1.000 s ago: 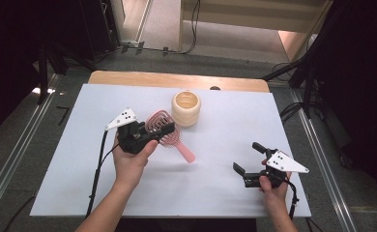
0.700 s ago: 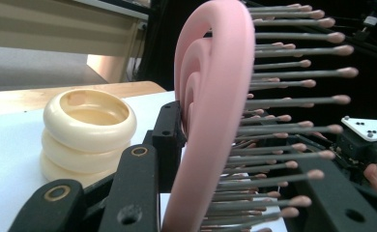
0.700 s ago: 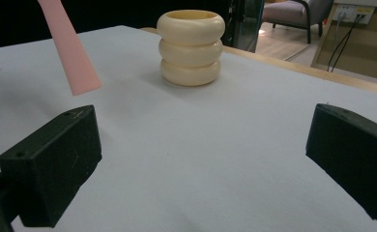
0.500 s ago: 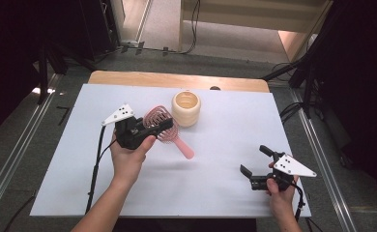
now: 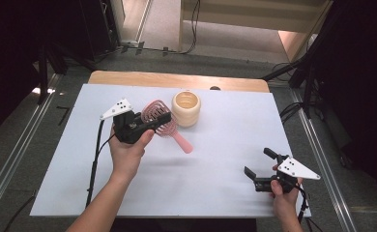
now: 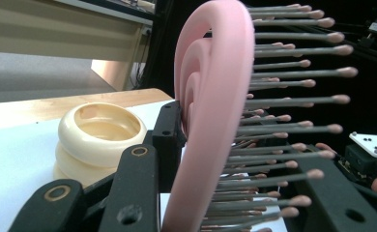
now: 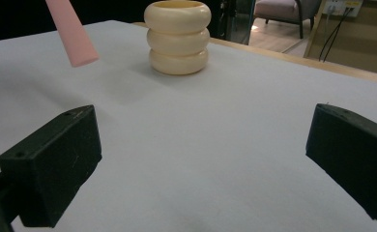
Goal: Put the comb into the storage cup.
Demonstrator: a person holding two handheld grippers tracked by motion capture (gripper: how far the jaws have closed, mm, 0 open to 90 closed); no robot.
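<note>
Left gripper point(image 5: 150, 123) is clamped on the pink hairbrush point(image 5: 160, 118): jaws pinch the brush head edge-on, one jaw against the back of the pink frame, the other on the bristle side. In the left gripper view the hairbrush point(image 6: 210, 121) stands upright between the jaws, curved frame rising well above the jaw tips, bristles sticking out toward the right-hand jaw. The handle runs out past the jaws, down and toward the person's right, its tip off the white table point(image 5: 225, 159); a soft shadow sits under it.

Cream ribbed cup point(image 5: 186, 108) stands upright just beyond the left jaws, close beside the brush head; I can't tell whether they touch. In the left gripper view the cup point(image 6: 99, 137) sits behind the left-hand jaw.

Right gripper point(image 5: 261, 166) is held near the table's front right corner, well apart from the brush. Jaws wide, nothing between them, just bare tabletop. In the right gripper view the cup point(image 7: 178, 36) stands far ahead of the jaws, slightly left of centre, and the brush handle tip point(image 7: 73, 34) hangs above and beyond the left-hand jaw.
</note>
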